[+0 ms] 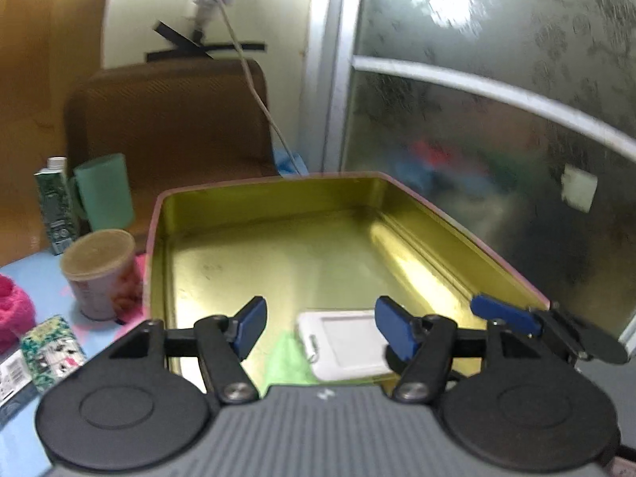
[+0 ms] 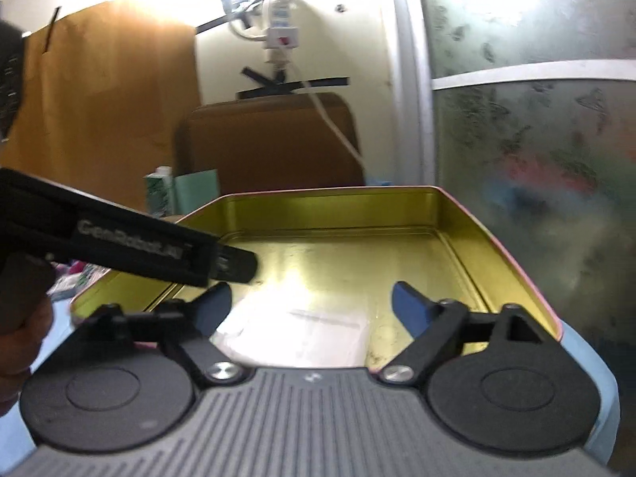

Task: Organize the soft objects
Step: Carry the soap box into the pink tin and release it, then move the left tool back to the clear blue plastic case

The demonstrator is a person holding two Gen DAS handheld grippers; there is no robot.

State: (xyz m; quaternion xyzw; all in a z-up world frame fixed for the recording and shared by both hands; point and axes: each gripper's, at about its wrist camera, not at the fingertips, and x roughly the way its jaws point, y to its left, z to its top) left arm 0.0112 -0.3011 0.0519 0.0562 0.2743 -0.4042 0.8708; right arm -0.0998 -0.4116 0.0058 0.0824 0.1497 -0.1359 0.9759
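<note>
An open gold tin [image 1: 274, 198] with a pink rim fills the middle of both views. At its near end lie a white flat pouch [image 1: 349, 342] and a light green cloth [image 1: 288, 361]. My left gripper [image 1: 322, 328] hangs open above them, its blue pads clear of the pouch. My right gripper [image 2: 314, 306] is open over the same tin [image 2: 326, 208], above the white pouch [image 2: 302, 338]. One blue finger [image 1: 501, 314] of the right gripper shows at the tin's right wall. A fluffy pink thing [image 1: 12, 310] lies on the blue table at far left.
Left of the tin stand a lidded pink cup [image 1: 99, 274], a green mug [image 1: 104, 190], a green carton [image 1: 55, 206] and a small patterned box [image 1: 51, 349]. Behind are a brown chair back [image 1: 171, 119], a hanging white cable [image 1: 254, 87] and a frosted glass door [image 1: 497, 99].
</note>
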